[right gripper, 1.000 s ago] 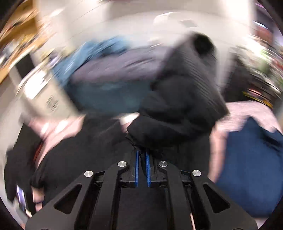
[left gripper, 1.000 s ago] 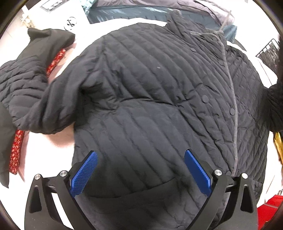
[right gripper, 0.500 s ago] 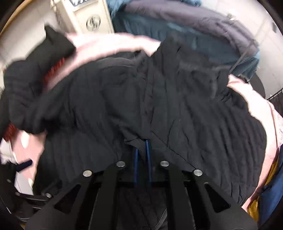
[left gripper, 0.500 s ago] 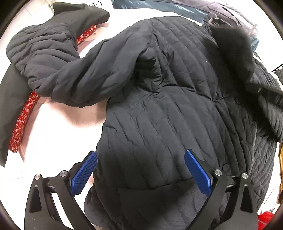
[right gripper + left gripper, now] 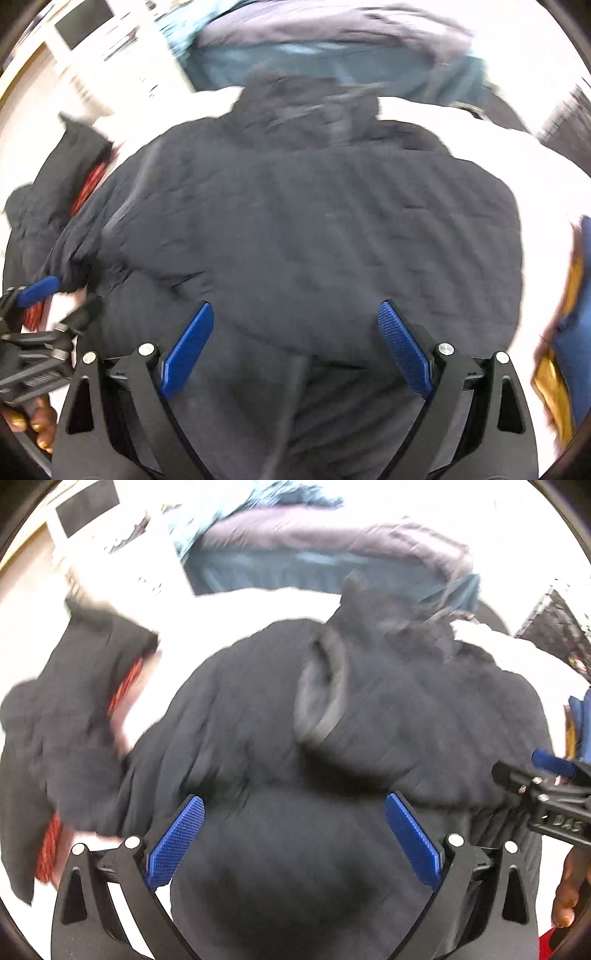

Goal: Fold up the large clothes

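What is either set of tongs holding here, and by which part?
Nothing. The right tongs have just been opening and stand wide over the black quilted jacket, pads clear of it. The left tongs are open above it too.

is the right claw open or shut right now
Open. The right claw has just been opening; its blue pads stand wide apart above the black jacket, gripping nothing.

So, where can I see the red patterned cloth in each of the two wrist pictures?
Left wrist: the red patterned cloth shows at the left edge, peeking from under dark fabric, beside the black quilted jacket.
Right wrist: the red patterned cloth shows at upper left, again under dark fabric.
Shared landmark: the teal and grey garment pile behind the jacket's collar.
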Motion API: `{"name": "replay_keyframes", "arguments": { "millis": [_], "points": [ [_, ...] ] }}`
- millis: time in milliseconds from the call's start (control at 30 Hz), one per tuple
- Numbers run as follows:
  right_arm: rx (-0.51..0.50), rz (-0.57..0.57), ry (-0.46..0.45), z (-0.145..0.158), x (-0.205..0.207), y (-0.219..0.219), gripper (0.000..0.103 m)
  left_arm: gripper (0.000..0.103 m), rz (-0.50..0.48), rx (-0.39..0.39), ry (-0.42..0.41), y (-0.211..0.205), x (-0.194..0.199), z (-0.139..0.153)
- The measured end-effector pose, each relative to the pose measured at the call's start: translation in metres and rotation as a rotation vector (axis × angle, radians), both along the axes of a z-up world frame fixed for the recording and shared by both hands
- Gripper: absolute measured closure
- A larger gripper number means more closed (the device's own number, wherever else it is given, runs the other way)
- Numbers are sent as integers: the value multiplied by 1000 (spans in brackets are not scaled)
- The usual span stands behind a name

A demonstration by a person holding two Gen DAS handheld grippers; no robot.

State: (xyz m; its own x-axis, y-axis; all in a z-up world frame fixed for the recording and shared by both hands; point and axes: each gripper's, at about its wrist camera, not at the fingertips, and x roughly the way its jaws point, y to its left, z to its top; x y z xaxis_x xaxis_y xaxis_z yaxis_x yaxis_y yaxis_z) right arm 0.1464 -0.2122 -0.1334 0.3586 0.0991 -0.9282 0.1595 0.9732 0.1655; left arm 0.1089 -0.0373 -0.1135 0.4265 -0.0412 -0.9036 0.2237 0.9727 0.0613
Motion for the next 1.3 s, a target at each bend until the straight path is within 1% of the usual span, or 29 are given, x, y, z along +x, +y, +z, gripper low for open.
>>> {"name": "replay_keyframes", "arguments": {
  "millis": [67,167,267,333,400,467,600,700,800,867,933,1033,1167,1233,1267,1300],
  "points": [
    [-28,-43,18,-4,1,-19,13,6,-45,-7,-29,-24,9,7],
    [-106,-88,53,-13,6,-41,13,6,-140,21,-44,-68,20,5],
    [-143,-88,121,-32,9,-48,13,6,-216,67,-9,-97,27,-15],
    [-152,-64,155,-46,10,-47,13,6,-242,112,60,-115,36,-45],
    [-186,-26,185,-59,10,-44,13,6,-241,159,135,-122,43,-72],
    [-200,-5,204,-68,12,-42,11,5,-224,174,200,-123,49,-98],
    [-214,9,239,-85,19,-41,6,5,-214,140,263,-123,62,-119],
    [-215,9,267,-96,28,-42,6,5,-208,129,317,-123,73,-131],
    [-207,2,297,-106,38,-44,5,4,-191,100,350,-122,83,-141],
    [-198,-2,311,-110,44,-47,5,4,-188,93,353,-123,85,-144],
    [-185,-5,321,-113,52,-48,5,4,-186,94,339,-124,85,-147],
    [-163,-3,323,-114,56,-53,5,4,-174,103,315,-130,82,-152],
    [-155,-5,315,-113,62,-64,5,4,-165,102,308,-140,85,-156],
    [-159,-9,305,-109,53,-67,5,4,-170,97,306,-139,82,-157],
    [-163,-9,298,-104,44,-63,5,4,-174,94,304,-133,79,-153],
    [-164,-9,293,-103,43,-64,5,4,-180,90,298,-126,82,-150]
  ]
}}
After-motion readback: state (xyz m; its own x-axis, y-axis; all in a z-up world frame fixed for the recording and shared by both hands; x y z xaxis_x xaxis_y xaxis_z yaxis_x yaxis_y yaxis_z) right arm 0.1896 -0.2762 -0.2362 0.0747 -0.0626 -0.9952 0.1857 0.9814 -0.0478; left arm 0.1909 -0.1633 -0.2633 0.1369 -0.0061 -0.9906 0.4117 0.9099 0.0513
